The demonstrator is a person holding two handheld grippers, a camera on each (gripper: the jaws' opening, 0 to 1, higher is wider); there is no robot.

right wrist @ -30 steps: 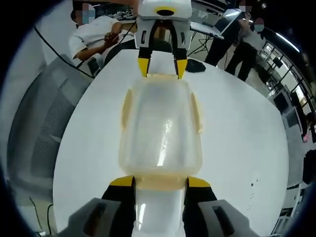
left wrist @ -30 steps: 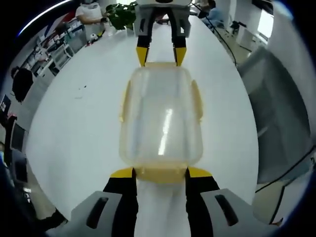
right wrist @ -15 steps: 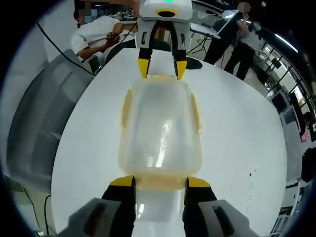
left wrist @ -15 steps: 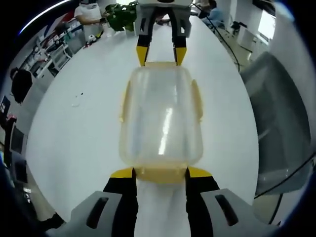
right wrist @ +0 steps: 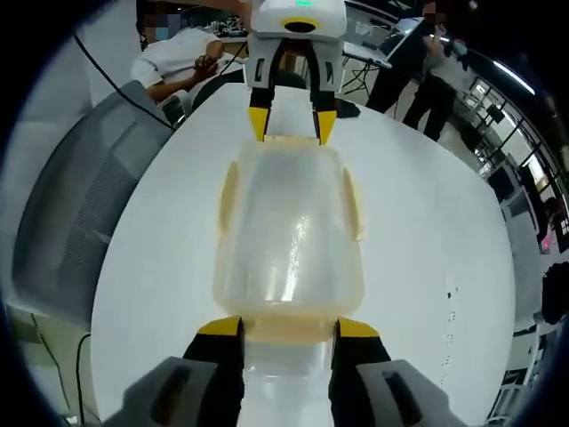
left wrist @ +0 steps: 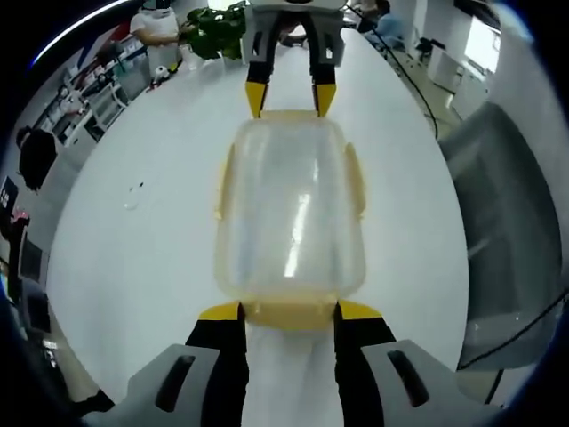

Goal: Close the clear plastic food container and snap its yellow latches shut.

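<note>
Nothing really moves, both tongs stay put. Left tongs (left wrist: 288, 310) and right tongs (right wrist: 288, 327) each pinch an end latch of the container (left wrist: 290, 210) over the desk (left wrist: 142, 222).

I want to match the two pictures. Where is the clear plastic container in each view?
Left gripper view: the clear container is at the centre, between this view's jaws below and the other gripper above.
Right gripper view: the container is again central.
Shared landmark: the white table.
</note>
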